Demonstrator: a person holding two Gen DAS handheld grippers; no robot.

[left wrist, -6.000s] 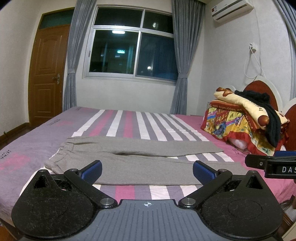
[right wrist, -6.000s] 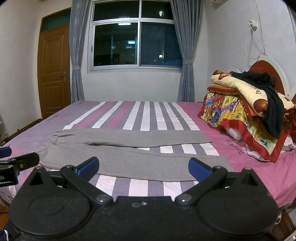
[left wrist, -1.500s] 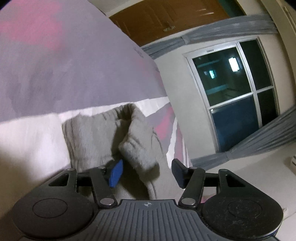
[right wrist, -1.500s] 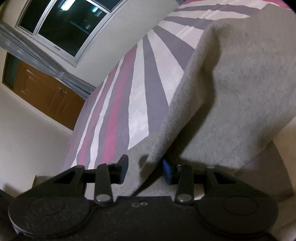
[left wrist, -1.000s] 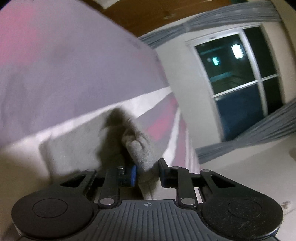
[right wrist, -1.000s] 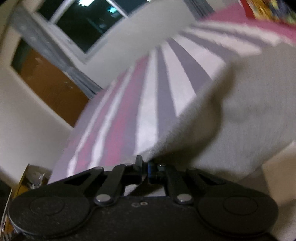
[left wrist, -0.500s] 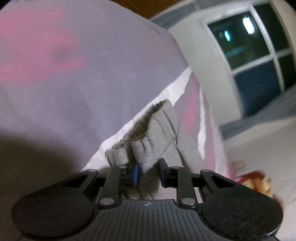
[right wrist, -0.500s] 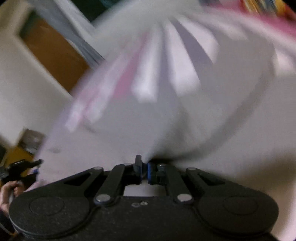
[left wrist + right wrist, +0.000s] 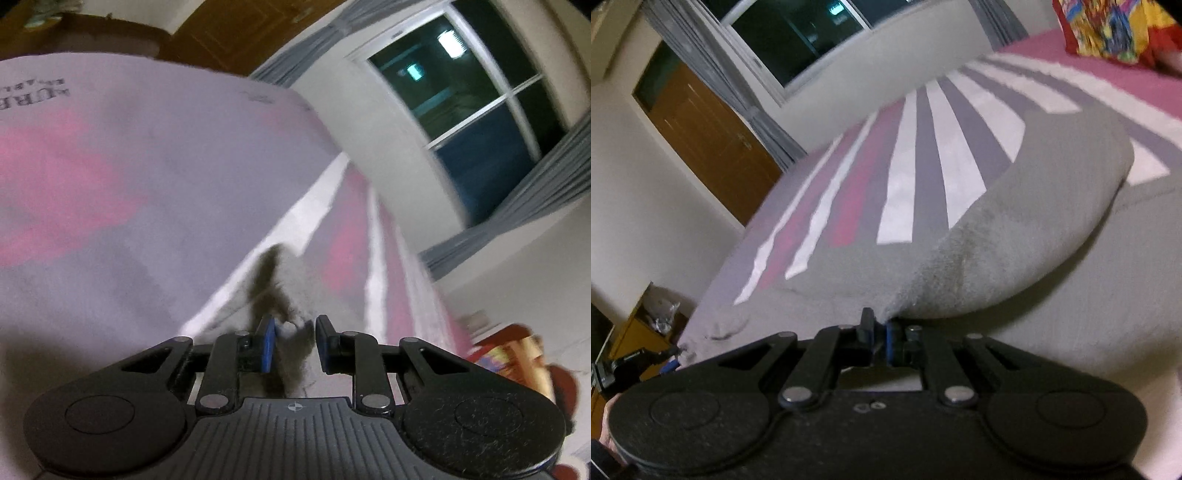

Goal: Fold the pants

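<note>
Left wrist view: the bedspread (image 9: 110,192), lilac with pink patches, fills the left and middle of the frame, with dark printed letters at its upper left edge and white and pink stripes running up through the centre. A brown wooden door (image 9: 236,26) shows along the top, grey curtains (image 9: 517,206) cross the right side, and a dark window (image 9: 469,92) sits at upper right. At lower centre the left gripper (image 9: 293,345) has its blue pads drawn close on a bunched fold of the grey pants (image 9: 291,332), which rises as a dark blurred ridge just above the fingers. A colourful pillow (image 9: 517,354) is at the lower right edge. Right wrist view: at the far lower left a hand (image 9: 607,424) and the other gripper's tip (image 9: 670,360) meet the near edge of the cloth beside a yellowish cabinet (image 9: 631,332). The door (image 9: 705,136) stands at upper left, with the window (image 9: 798,33) and curtains (image 9: 727,74) along the top. The striped bedspread (image 9: 923,155) spreads across the middle. At lower centre the right gripper (image 9: 881,338) is pinched fully closed on an edge of the pants (image 9: 1015,240), whose grey cloth lifts from the fingers and arches in a broad fold to the right, over more grey cloth lying flat at lower right. The pillow (image 9: 1108,29) sits at upper right.
</note>
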